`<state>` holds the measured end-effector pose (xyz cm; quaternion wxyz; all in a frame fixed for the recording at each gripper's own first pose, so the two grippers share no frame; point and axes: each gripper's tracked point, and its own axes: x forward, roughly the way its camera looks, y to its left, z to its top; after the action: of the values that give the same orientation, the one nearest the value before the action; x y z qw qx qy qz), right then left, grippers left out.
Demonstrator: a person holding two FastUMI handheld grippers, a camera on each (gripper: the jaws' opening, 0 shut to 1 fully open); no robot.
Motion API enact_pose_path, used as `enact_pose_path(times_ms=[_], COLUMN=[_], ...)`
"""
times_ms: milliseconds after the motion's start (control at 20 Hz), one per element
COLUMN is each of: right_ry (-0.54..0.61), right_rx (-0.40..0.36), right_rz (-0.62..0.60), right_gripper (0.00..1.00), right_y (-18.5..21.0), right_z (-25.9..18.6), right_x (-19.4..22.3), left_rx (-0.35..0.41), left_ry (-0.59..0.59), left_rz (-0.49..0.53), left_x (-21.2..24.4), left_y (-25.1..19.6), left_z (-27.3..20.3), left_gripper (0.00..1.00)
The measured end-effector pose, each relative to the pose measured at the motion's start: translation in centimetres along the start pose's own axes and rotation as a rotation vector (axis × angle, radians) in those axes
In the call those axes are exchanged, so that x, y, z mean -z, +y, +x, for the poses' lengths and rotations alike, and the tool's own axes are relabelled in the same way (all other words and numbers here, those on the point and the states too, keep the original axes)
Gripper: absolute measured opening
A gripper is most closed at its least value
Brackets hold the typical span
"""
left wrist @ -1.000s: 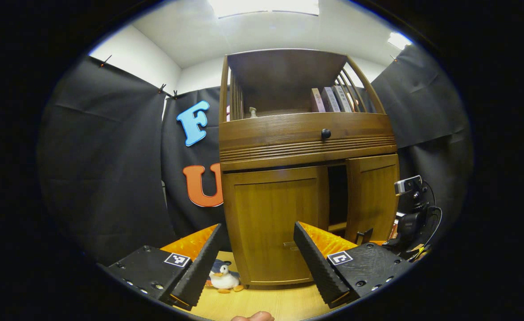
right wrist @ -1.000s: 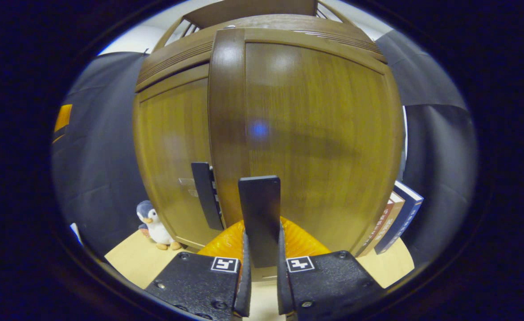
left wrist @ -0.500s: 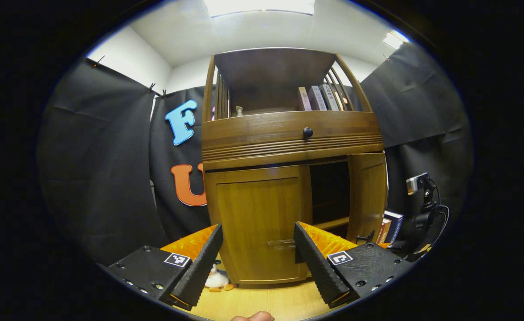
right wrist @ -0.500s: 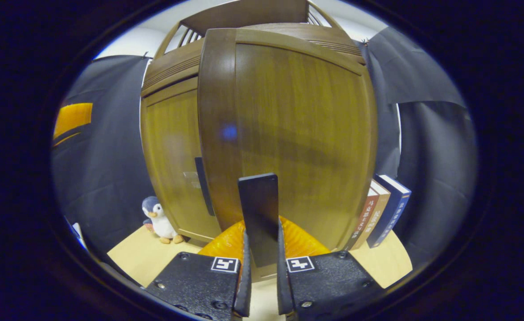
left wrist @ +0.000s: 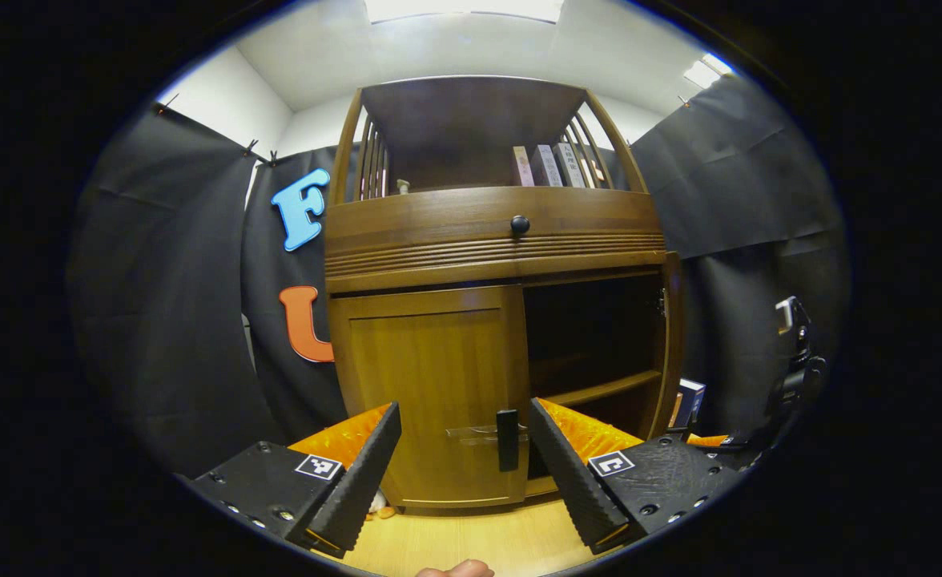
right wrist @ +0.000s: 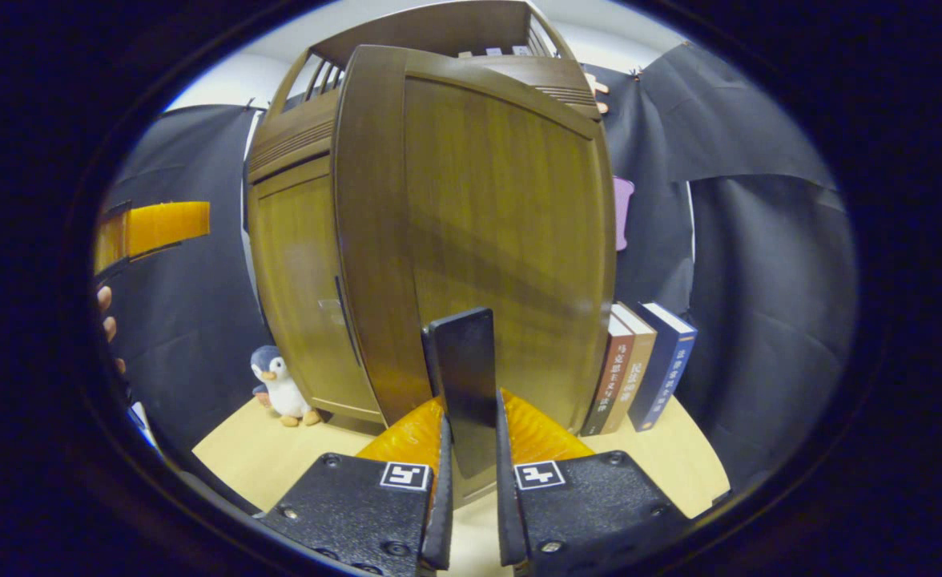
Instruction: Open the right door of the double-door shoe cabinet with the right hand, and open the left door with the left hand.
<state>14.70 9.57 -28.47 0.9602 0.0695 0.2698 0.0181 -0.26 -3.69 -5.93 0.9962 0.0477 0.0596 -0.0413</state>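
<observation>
Right gripper (right wrist: 471,497) fingers are pinched on the swung-out right door's flat black handle (right wrist: 463,385); left gripper (left wrist: 464,465) fingers gape before the closed brown left door (left wrist: 431,393). Pull wider and the handle could slip free.

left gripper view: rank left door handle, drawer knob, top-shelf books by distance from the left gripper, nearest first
1. Left door handle: dark bar low on the shut left door, just ahead of the open left gripper, between its fingers.
2. Drawer knob: higher, on the drawer front above the doors.
3. Books: farthest, set back on the top shelf, right side.
</observation>
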Motion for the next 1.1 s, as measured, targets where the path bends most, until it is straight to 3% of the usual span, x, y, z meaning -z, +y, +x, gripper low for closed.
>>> enact_pose_path(times_ms=[450, 750, 1100], right_ry=[-0.017, -0.044, -0.083], right_rx=[0.101, 0.167, 0.252], right_rz=[-0.001, 0.163, 0.123], right_gripper=[0.22, 0.17, 0.06], right_y=[-0.7, -5.1, -8.1], right_z=[-0.6, -2.4, -4.2], right_x=[-1.0, -2.1, -3.1], left_rx=[0.082, 0.13, 0.146], left_ry=[0.042, 0.074, 0.129], left_rz=[-0.008, -0.029, -0.052], left_x=[1.4, 3.1, 5.6], left_y=[-3.7, -5.5, -6.2], left_z=[1.7, 3.0, 5.1], left_gripper=[0.96, 0.96, 0.96])
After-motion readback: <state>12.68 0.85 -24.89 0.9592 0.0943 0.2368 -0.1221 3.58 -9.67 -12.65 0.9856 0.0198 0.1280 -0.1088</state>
